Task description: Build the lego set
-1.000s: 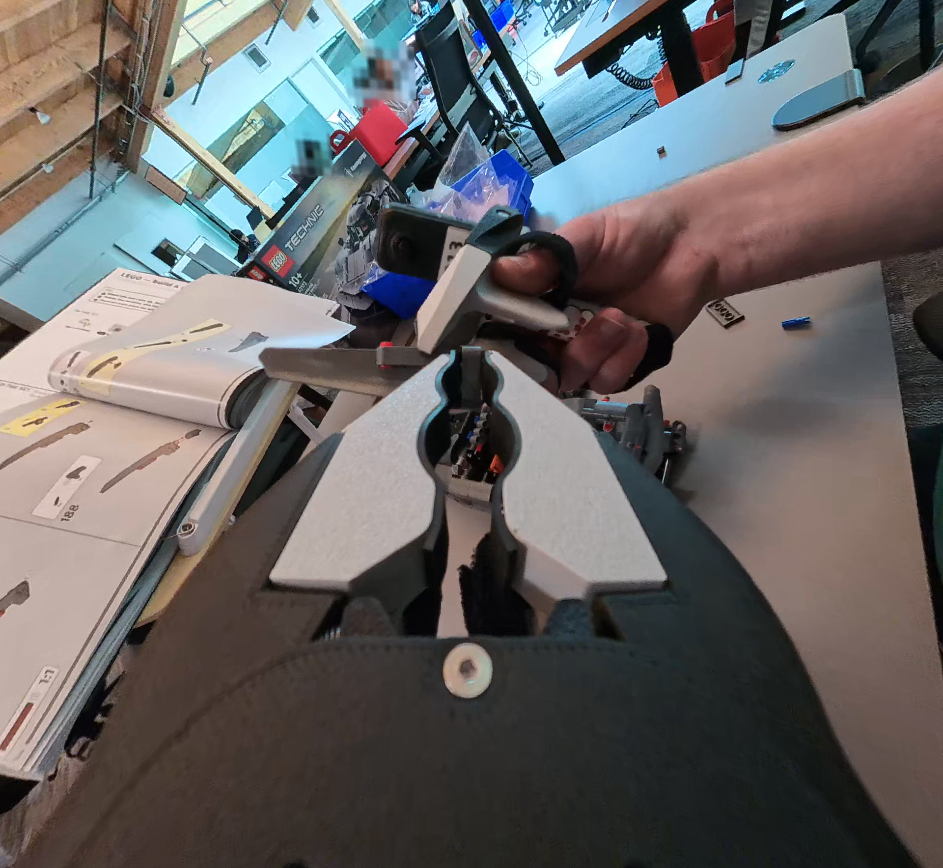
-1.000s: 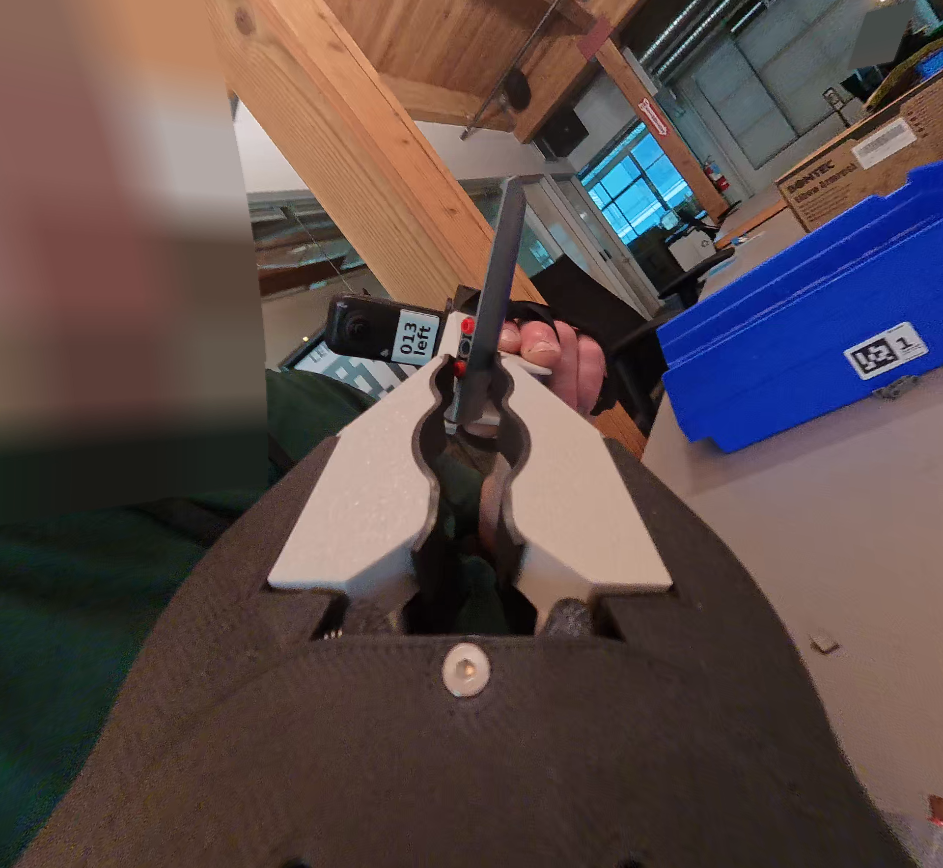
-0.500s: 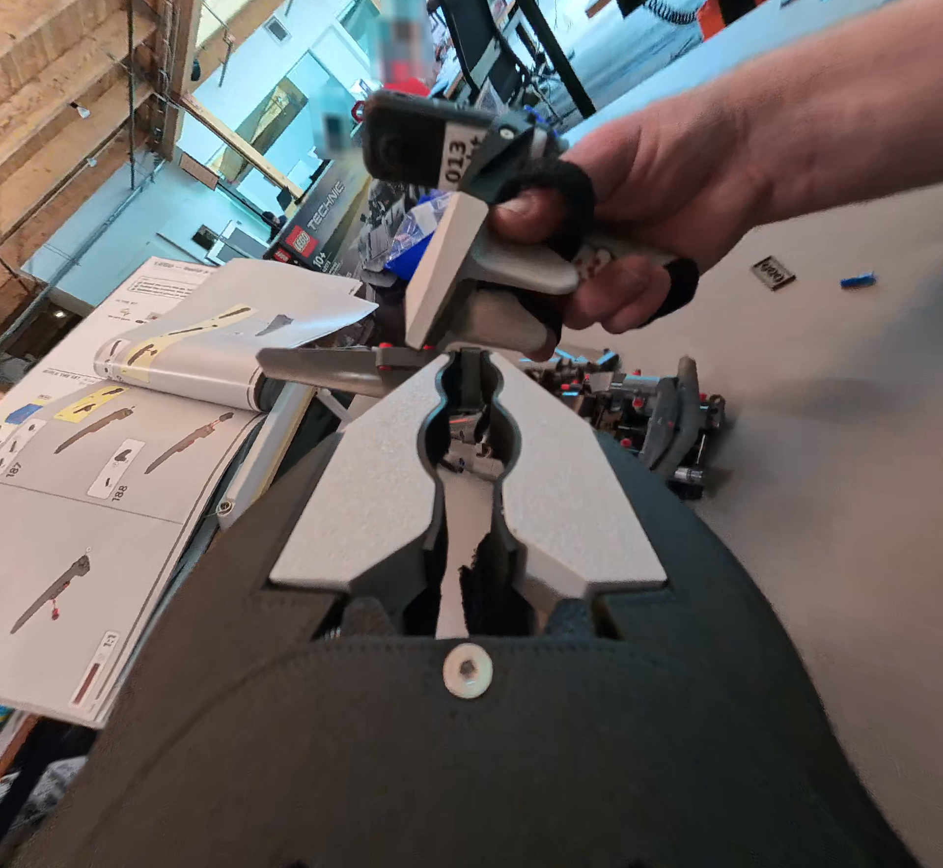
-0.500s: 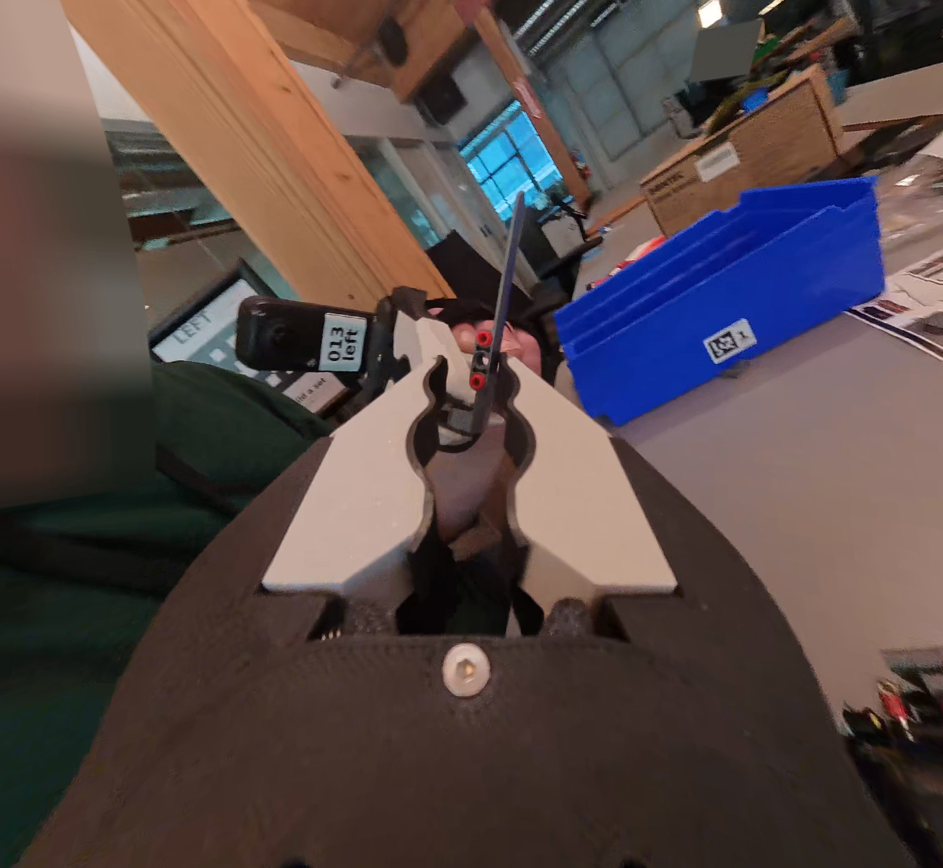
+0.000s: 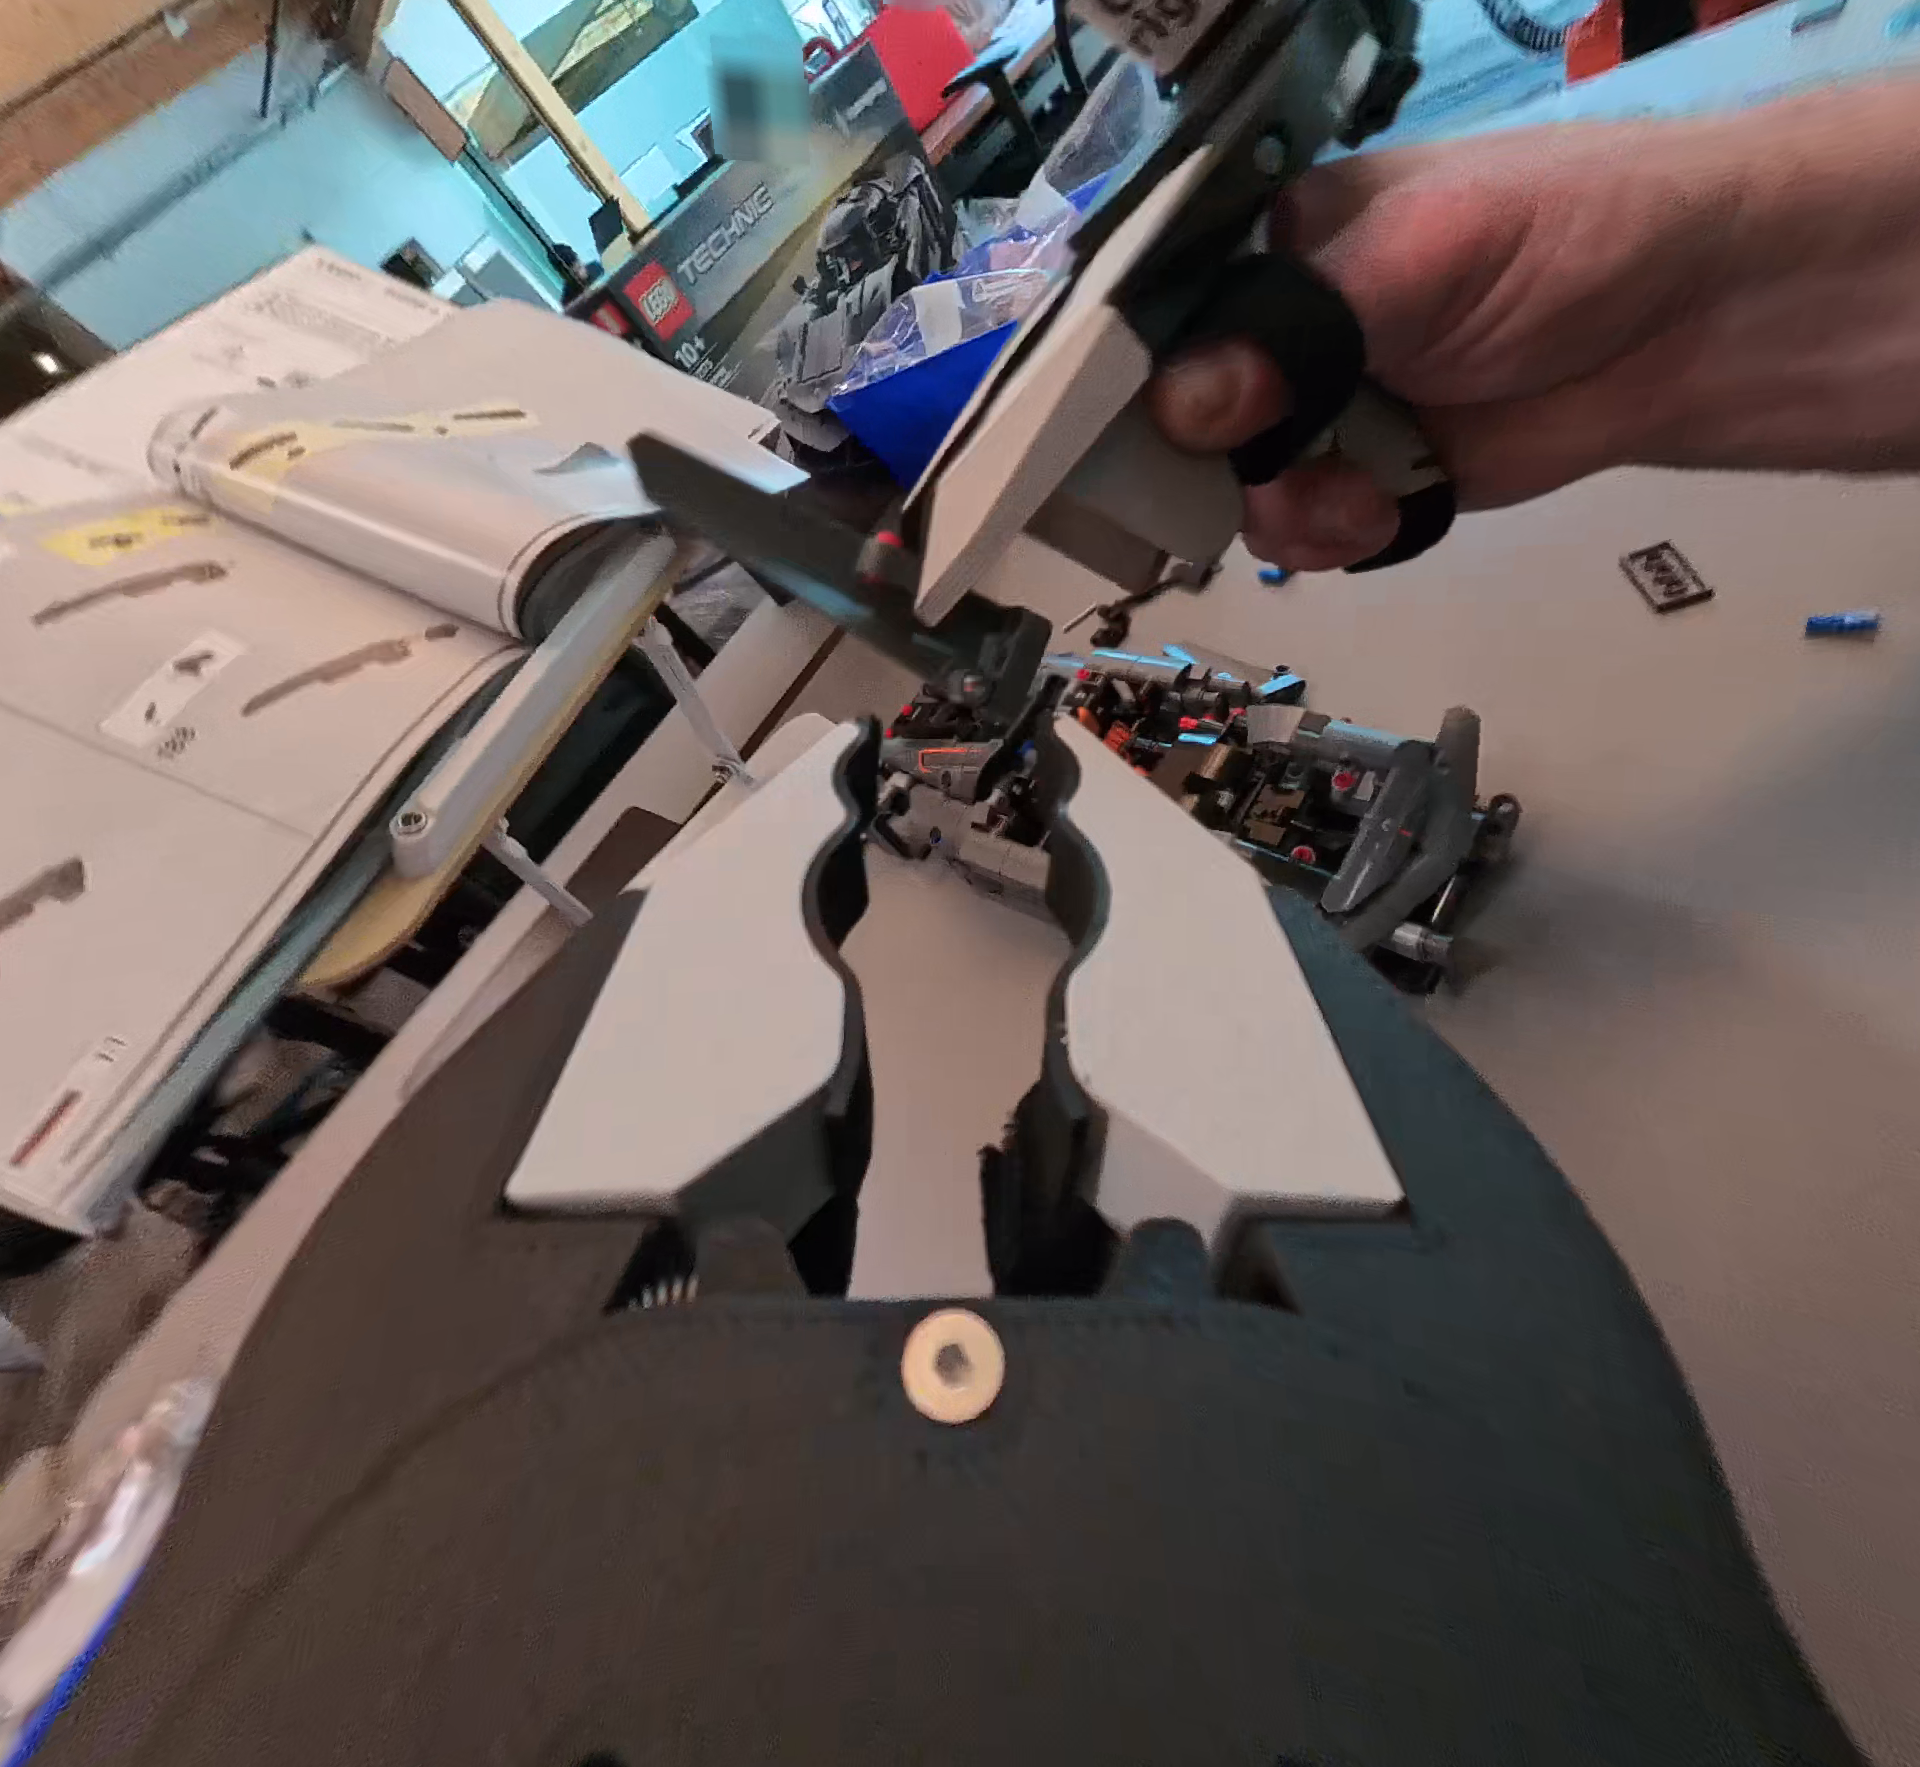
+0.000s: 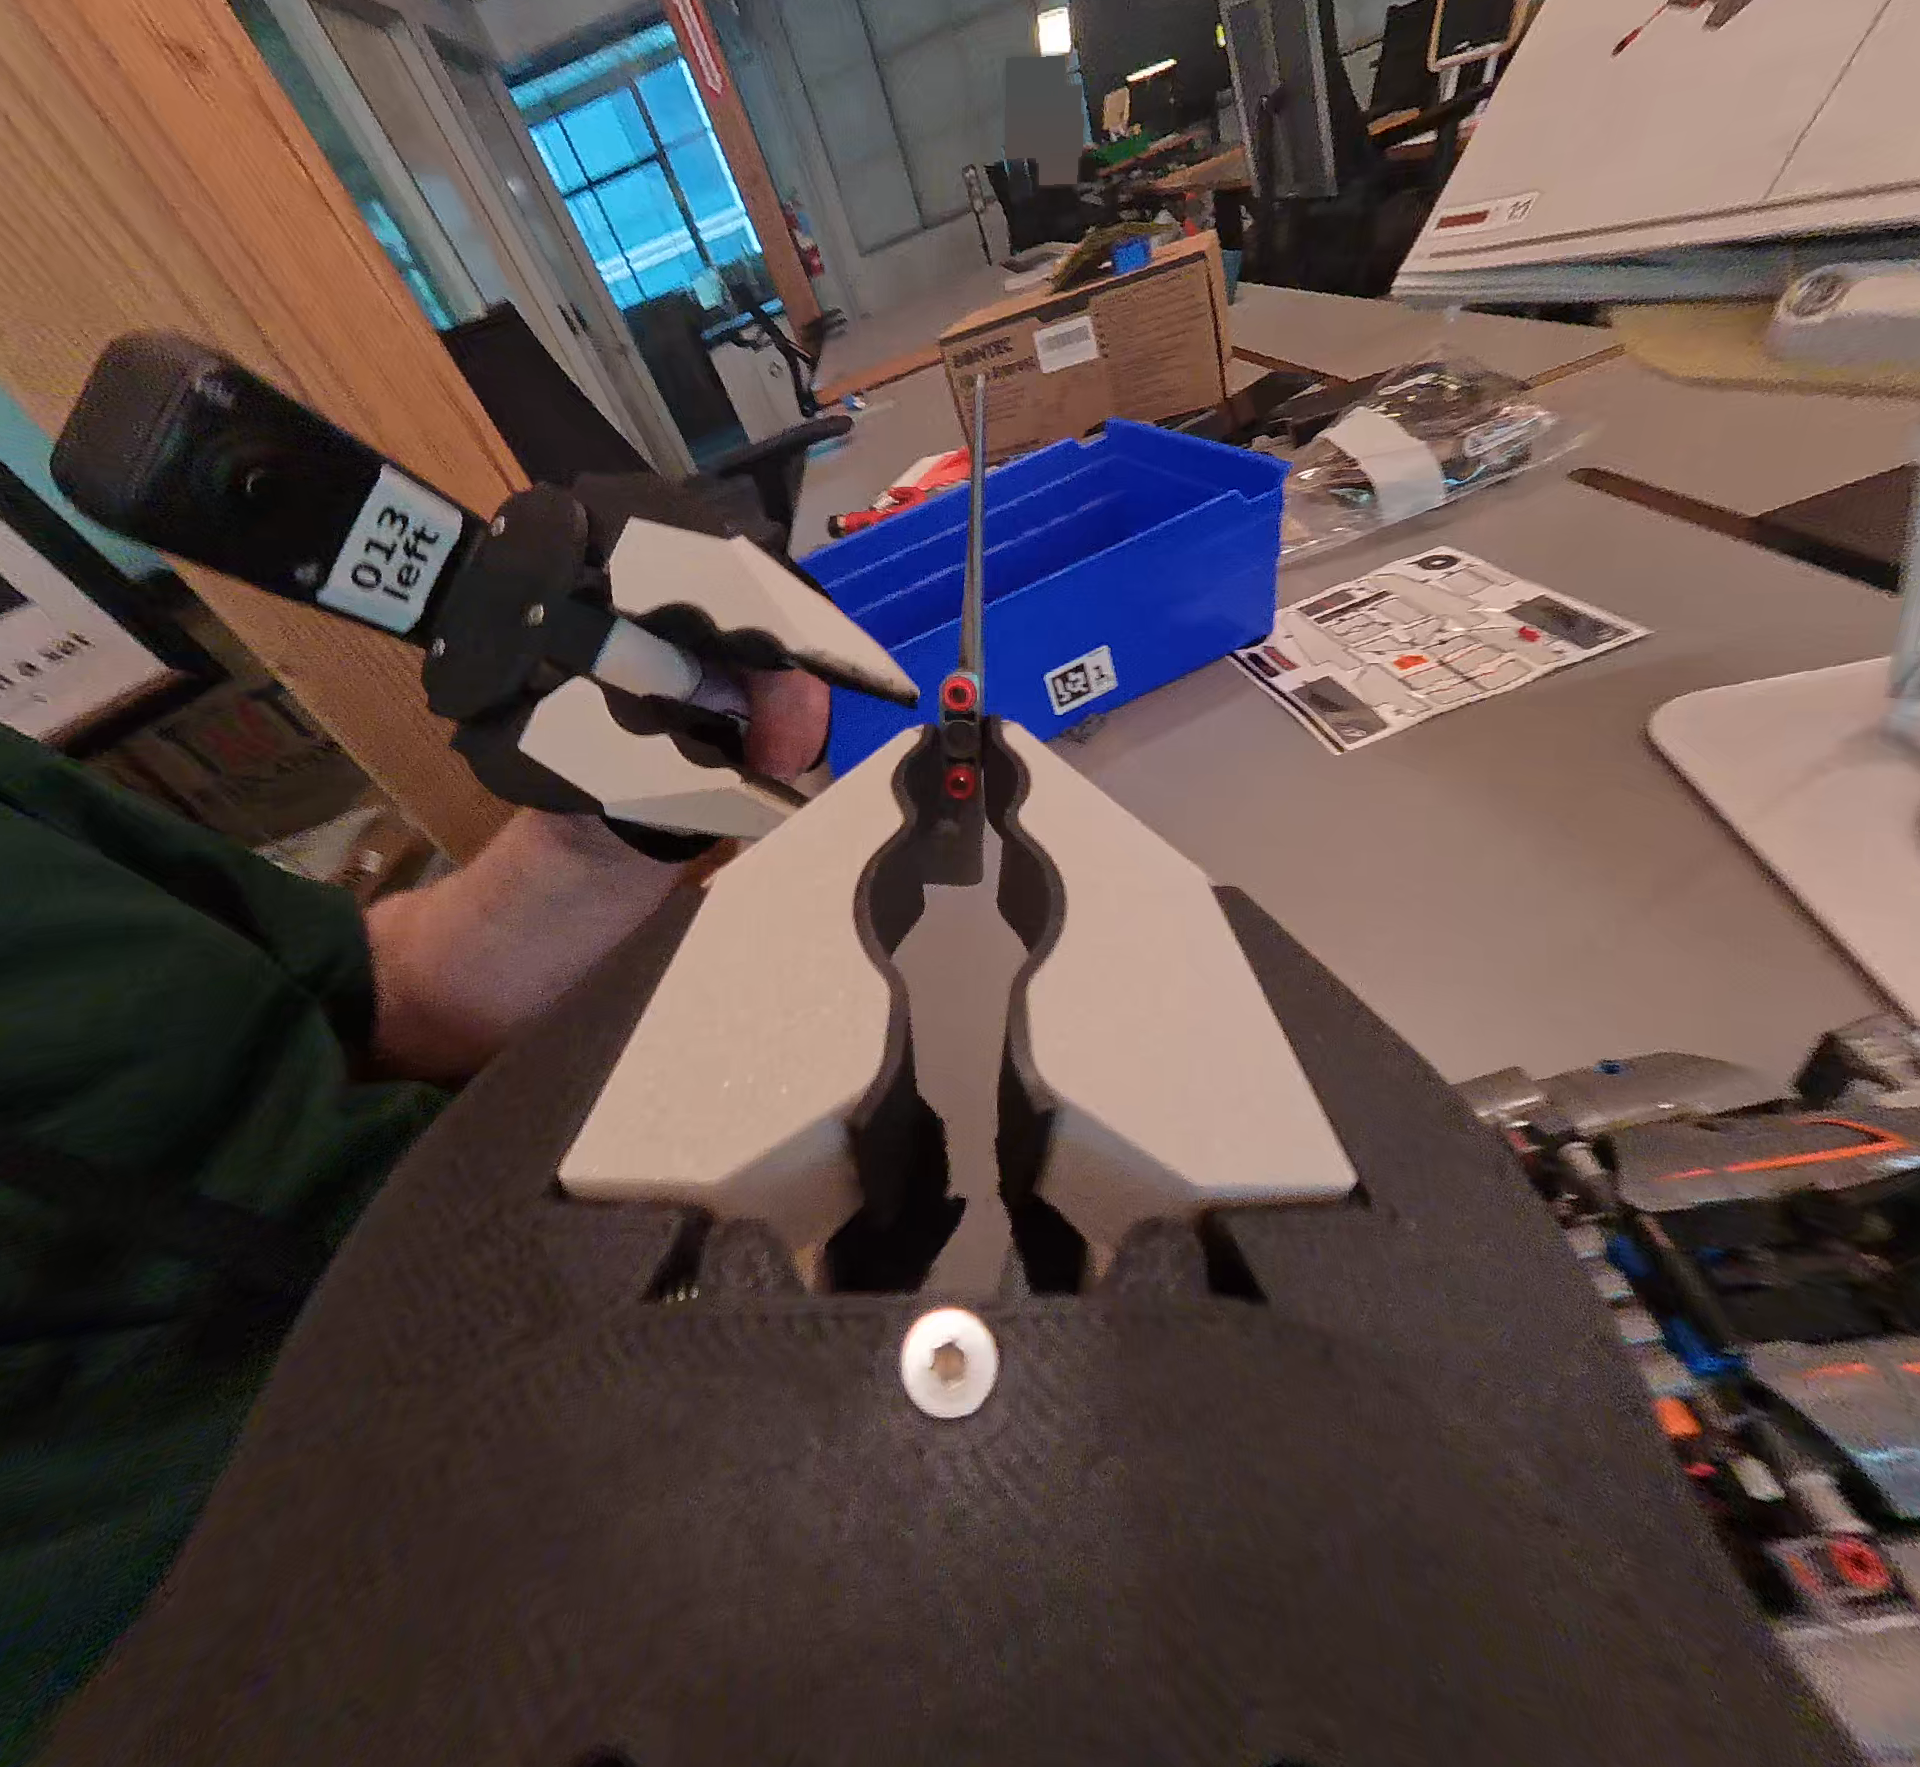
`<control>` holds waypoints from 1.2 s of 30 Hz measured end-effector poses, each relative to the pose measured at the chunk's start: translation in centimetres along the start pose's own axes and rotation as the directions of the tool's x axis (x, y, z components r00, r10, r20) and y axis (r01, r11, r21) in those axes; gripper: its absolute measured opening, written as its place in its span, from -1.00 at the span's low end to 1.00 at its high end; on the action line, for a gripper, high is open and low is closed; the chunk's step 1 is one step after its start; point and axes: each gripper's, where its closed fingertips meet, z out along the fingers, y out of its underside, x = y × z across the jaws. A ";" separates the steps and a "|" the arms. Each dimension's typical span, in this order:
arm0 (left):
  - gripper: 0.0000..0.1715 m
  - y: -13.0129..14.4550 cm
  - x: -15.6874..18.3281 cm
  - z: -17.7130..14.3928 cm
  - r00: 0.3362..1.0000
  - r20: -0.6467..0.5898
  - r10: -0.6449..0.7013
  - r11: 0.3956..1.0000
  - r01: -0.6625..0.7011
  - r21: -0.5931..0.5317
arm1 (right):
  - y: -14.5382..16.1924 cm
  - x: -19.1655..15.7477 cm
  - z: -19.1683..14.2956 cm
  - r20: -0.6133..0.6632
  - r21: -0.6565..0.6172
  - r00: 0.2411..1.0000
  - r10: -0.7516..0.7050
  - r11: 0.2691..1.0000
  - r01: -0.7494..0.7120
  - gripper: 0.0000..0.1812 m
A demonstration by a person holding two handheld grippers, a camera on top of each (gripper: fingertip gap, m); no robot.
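Observation:
My right gripper point(image 6: 958, 749) is shut on the end of a long, thin dark grey Lego panel point(image 6: 972, 554) with red pins, which stands edge-on beyond its fingertips. In the left wrist view the right gripper point(image 5: 925, 595) comes in from the upper right in a person's hand, and the panel point(image 5: 748, 512) sticks out to the left. My left gripper point(image 5: 956, 751) is open and empty just below that panel's held end. It also shows in the right wrist view point(image 6: 842, 751), jaws spread. The partly built grey Lego model point(image 5: 1299, 782) lies on the table behind my left fingers.
The open instruction book point(image 5: 260, 574) rests on a stand at the left, with the Lego box point(image 5: 707, 283) behind it. A blue bin point(image 6: 1091, 554), cardboard box point(image 6: 1091, 356), sticker sheet point(image 6: 1434, 647) and parts bags point(image 6: 1434, 450) lie ahead. A blue pin point(image 5: 1834, 623) and a dark tile point(image 5: 1665, 576) lie loose. Only a small space, under 4 cm, lies between the two pairs of fingers. From the left gripper's tips to the partly built grey Lego model point(image 5: 1299, 782) is close to 15 centimeters.
My left gripper has opened and let go of the panel's end. The right gripper keeps the panel and has swung it lower, toward the table and the model.

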 end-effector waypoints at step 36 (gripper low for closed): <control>-0.77 0.8 -4.0 2.3 0.577 -0.347 -0.739 0.573 0.810 0.127 | 0.7 3.2 2.1 -0.206 -0.552 0.356 -0.911 0.409 0.727 -0.94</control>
